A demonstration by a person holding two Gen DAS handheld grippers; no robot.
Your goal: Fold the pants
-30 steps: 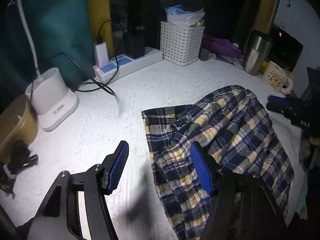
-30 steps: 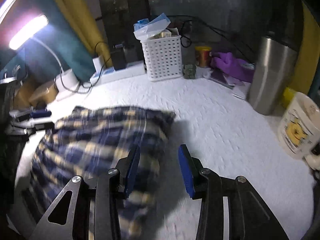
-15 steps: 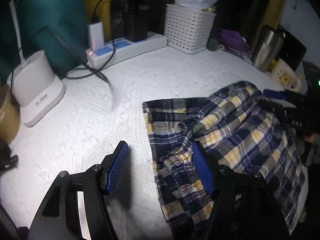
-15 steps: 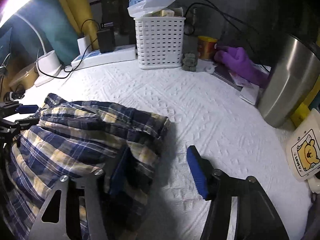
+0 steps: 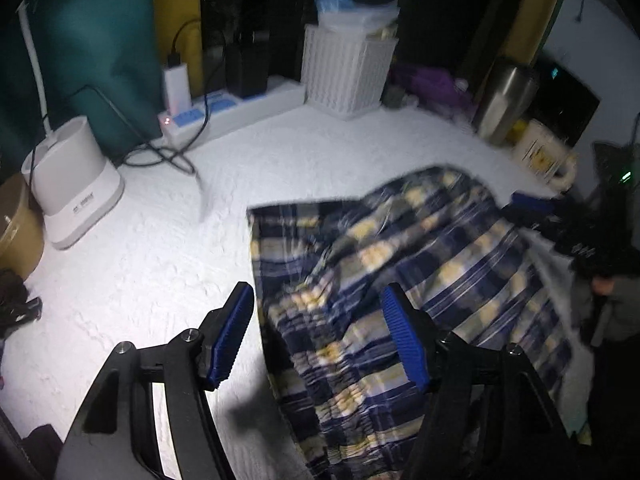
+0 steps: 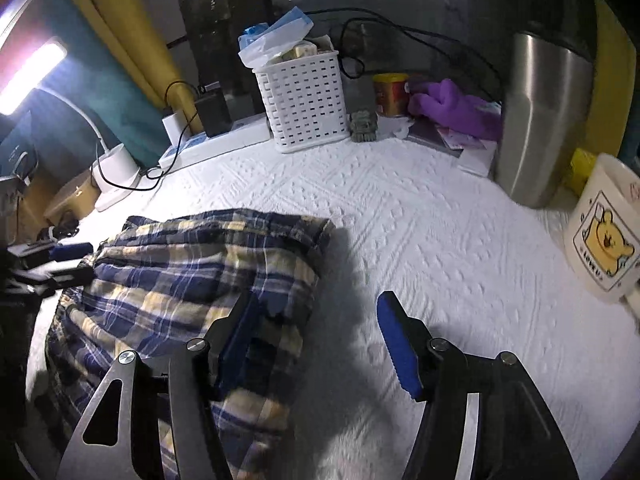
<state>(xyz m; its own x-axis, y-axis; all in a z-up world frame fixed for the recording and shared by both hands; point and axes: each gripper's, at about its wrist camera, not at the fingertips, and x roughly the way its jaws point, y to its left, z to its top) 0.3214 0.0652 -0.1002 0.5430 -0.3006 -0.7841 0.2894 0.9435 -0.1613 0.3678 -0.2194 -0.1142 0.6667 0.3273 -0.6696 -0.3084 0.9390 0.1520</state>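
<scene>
The plaid pants lie bunched in a loose heap on the white desk, near its front edge, so both grippers can reach a side. The left gripper tips down over the left edge of the cloth, its fingers wide apart and holding nothing. The right gripper tips down at the right edge; its fingers are opening, with a fold of cloth between them but not pinched. The basket and mug stand well apart from the pants.

Black claw, ribbed blue pads
</scene>
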